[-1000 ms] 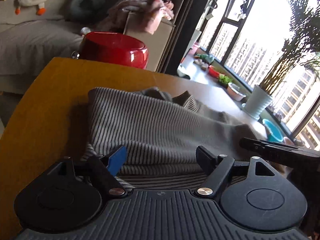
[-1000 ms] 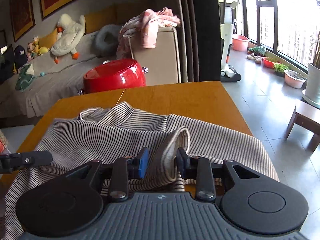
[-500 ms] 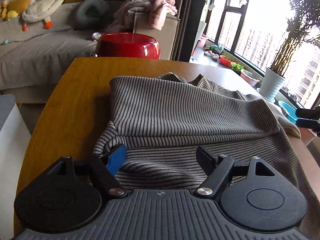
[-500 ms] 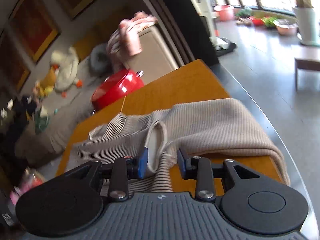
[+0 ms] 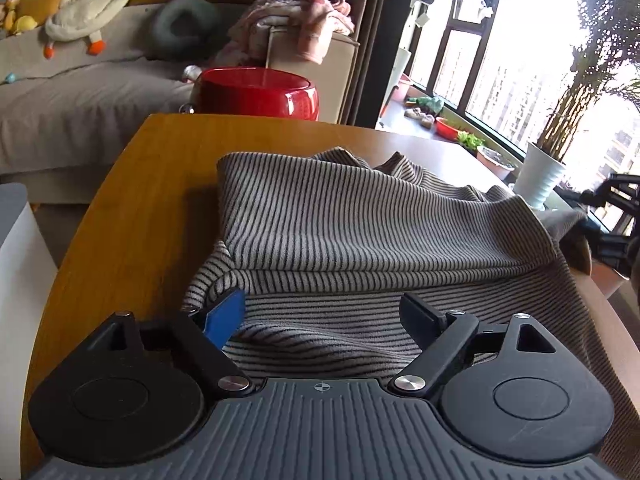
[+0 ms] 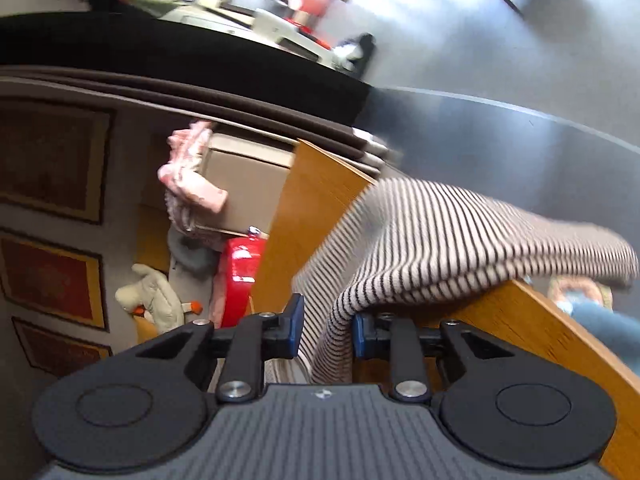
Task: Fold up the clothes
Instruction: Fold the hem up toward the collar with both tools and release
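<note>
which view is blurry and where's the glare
Right wrist view: rolled sideways, with motion blur smearing the striped shirt and the background, though the right claw stays sharp. Left wrist view: sharp, but the window is blown out white and the wooden table looks dim.

The right wrist view is rolled and smeared: the striped sweater (image 6: 460,240) blurs toward three o'clock, and whether the right gripper (image 6: 326,330) actually pinches the fold between its pads cannot be told. In the left wrist view, the sweater's near hem vanishes under the left gripper (image 5: 324,316), and a dark blurred shape (image 5: 616,216) at three o'clock is cut off.
</note>
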`<state>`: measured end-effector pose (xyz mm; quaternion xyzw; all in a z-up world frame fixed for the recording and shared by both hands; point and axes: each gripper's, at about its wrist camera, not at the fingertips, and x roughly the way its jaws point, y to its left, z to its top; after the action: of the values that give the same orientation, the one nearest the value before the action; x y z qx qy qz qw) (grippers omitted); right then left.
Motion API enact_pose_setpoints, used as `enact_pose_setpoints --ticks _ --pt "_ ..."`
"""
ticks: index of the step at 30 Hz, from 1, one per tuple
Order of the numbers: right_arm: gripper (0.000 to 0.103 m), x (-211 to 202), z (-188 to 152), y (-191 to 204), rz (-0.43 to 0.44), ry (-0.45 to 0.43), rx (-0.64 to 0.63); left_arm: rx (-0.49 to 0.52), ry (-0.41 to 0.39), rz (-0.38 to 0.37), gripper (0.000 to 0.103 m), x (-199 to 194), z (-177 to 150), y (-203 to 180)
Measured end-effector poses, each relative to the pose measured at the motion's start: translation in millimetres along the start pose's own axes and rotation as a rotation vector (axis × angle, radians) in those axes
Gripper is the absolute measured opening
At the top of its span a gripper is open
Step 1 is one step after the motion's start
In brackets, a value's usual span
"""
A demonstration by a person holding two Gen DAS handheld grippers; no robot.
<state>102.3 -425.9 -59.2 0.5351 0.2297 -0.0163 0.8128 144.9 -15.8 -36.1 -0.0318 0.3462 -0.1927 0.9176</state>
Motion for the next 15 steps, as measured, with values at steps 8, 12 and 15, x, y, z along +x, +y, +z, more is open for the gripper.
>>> enact_pose_setpoints --ticks 8,12,15 --pt "0.025 22.4 -128.4 154.6 -0.015 0.219 -1.086 -0.023 -0.006 -0.015 0.096 -2.0 -1.7 2.7" --pt "0.025 18.1 -182.9 149.2 -0.099 0.284 -1.391 -0.042 -0.012 -0.033 0.096 -3.7 -2.5 6.6" --pt "0.036 6.9 -182.1 146.7 -0.109 0.275 -1.416 -0.052 -0.013 -0.049 0.097 -4.2 -1.9 8.7"
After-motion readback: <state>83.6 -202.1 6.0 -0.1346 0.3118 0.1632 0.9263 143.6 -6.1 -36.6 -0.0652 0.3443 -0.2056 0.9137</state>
